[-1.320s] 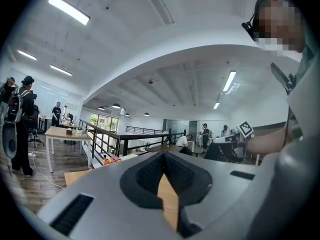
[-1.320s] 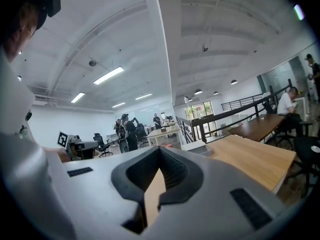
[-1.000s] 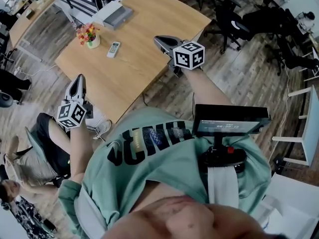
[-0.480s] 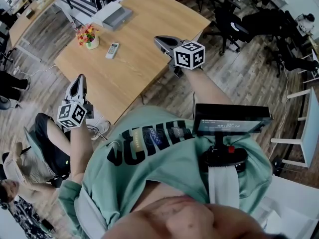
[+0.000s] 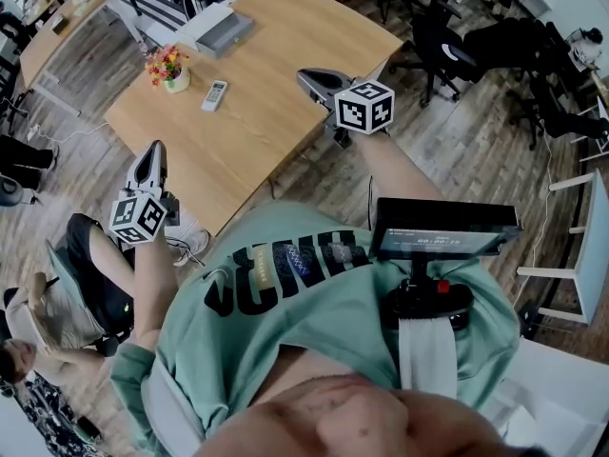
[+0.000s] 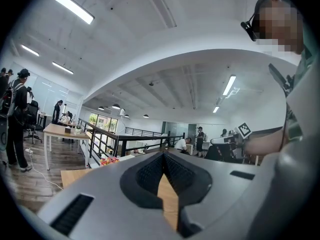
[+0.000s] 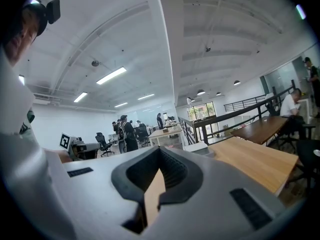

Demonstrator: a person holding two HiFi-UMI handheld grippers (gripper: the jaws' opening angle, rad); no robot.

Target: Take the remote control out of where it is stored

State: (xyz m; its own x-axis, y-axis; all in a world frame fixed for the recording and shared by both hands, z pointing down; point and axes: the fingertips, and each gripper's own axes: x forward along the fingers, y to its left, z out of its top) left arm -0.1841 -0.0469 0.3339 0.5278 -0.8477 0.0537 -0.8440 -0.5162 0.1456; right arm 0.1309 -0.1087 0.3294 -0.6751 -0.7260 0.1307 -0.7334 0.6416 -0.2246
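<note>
Wooden table (image 5: 285,46): remote control (image 5: 216,94) lies bare on top, just beside flower pot (image 5: 174,80) holding flowers, near grey box (image 5: 221,32), contents not visible. Left gripper (image 5: 150,150) and right gripper (image 5: 304,75) both clenched, empty.

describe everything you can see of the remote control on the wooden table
The remote control is a slim, pale, oblong handset that looks like plastic; its buttons are too small to make out. It lies flat, face up, out in the open on the wooden table, beside the flower pot but apart from it. Only the tabletop touches it.
</note>
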